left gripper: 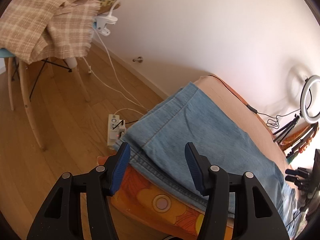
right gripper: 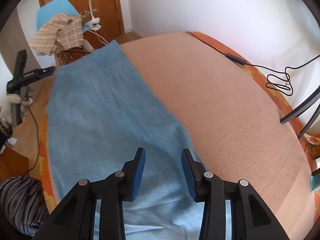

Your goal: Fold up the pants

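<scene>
Light blue denim pants (right gripper: 104, 110) lie lengthwise as a long folded strip along the left side of a bed covered by a peach blanket (right gripper: 230, 110). My right gripper (right gripper: 163, 151) hangs open just over the near end of the pants, with nothing pinched between its blue pads. In the left wrist view the hem end of the pants (left gripper: 200, 124) reaches the bed's corner. My left gripper (left gripper: 157, 147) is open above that hem, holding nothing. The left gripper (right gripper: 48, 71) also shows at the far left of the right wrist view, held by a gloved hand (right gripper: 12, 102).
A chair draped with a plaid cloth (left gripper: 40, 24) stands on the wooden floor, with a clip lamp (left gripper: 104, 23) beside it. A power strip (left gripper: 114, 130) lies by the bed corner. A ring light (left gripper: 312, 98) and black cable (right gripper: 234, 57) sit along the wall side.
</scene>
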Motion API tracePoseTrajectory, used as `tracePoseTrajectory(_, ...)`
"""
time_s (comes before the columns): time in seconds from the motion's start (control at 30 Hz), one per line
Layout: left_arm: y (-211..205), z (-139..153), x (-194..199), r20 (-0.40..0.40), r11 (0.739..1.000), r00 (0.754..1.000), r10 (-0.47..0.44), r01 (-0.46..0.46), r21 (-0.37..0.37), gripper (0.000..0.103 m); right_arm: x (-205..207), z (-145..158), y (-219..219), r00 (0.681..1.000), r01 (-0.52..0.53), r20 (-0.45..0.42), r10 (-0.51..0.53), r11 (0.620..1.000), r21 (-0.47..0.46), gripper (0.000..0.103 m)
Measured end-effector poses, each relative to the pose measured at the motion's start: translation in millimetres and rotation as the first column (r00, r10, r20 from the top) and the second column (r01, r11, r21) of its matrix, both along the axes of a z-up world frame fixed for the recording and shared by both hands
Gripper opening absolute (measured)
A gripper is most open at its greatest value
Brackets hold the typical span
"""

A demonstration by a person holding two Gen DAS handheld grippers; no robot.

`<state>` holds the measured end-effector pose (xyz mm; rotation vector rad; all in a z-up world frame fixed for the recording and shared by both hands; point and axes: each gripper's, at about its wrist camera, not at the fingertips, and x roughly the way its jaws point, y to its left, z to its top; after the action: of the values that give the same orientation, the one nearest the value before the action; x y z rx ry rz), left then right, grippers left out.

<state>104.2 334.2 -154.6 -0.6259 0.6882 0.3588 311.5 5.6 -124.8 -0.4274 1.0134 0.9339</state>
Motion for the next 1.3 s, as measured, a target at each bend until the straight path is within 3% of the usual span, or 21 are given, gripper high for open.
tracePoseTrajectory(0.1,14,-10,-1,0.003,0.996,1.000,0.015,-0.014,-0.087,0.056,-35,14,2,0.995,-0.085,-0.055,0.089,0.993,0.081,0.040)
tracePoseTrajectory(0.2,22,-22,5,-0.038,0.992,0.999,0.034,-0.038,-0.122,0.053,-72,14,10,0.973,-0.190,-0.114,0.203,0.975,0.113,0.038)
tracePoseTrajectory(0.37,27,-24,2,0.013,0.980,0.997,0.073,-0.069,-0.187,0.053,-117,0,23,0.947,-0.295,-0.123,0.298,0.954,0.046,0.038)
tracePoseTrajectory(0.5,27,-16,-5,0.021,0.984,0.995,0.097,-0.093,-0.152,0.053,-132,-17,36,0.937,-0.334,-0.116,0.329,0.942,-0.027,0.034)
tracePoseTrajectory(0.63,29,-10,-1,0.025,0.990,0.998,0.062,-0.059,-0.132,0.053,-137,-34,46,0.936,-0.347,-0.096,0.338,0.933,-0.096,0.024)
tracePoseTrajectory(0.67,30,-11,1,0.017,0.991,0.998,0.058,-0.056,-0.124,0.053,-137,-34,45,0.937,-0.347,-0.086,0.340,0.934,-0.088,0.021)
tracePoseTrajectory(0.73,33,-15,6,0.006,0.989,0.998,0.056,-0.055,-0.139,0.053,-133,-34,44,0.942,-0.330,-0.092,0.322,0.940,-0.087,0.003)
tracePoseTrajectory(0.8,36,-20,10,-0.017,0.989,0.998,0.061,-0.063,-0.136,0.051,-132,-32,41,0.937,-0.332,-0.133,0.323,0.942,-0.056,0.001)
tracePoseTrajectory(0.9,39,-20,2,-0.008,0.985,0.996,0.086,-0.086,-0.152,0.050,-147,-17,38,0.915,-0.392,-0.120,0.386,0.920,-0.031,0.000)
tracePoseTrajectory(1.0,42,-20,-14,0.025,0.972,0.994,0.106,-0.098,-0.214,0.050,-144,-21,36,0.933,-0.355,-0.096,0.347,0.931,-0.084,0.005)
tracePoseTrajectory(1.07,42,-22,-20,0.039,0.959,0.994,0.101,-0.087,-0.270,0.050,-137,-26,35,0.931,-0.342,-0.163,0.327,0.937,-0.070,0.006)
tracePoseTrajectory(1.17,47,-31,-25,0.038,0.928,0.991,0.128,-0.106,-0.357,0.051,-139,-24,33,0.934,-0.335,-0.153,0.324,0.941,-0.052,0.017)
tracePoseTrajectory(1.3,50,-35,-19,0.069,0.914,0.988,0.137,-0.099,-0.394,0.051,-142,-22,32,0.941,-0.319,-0.135,0.311,0.947,-0.043,0.019)
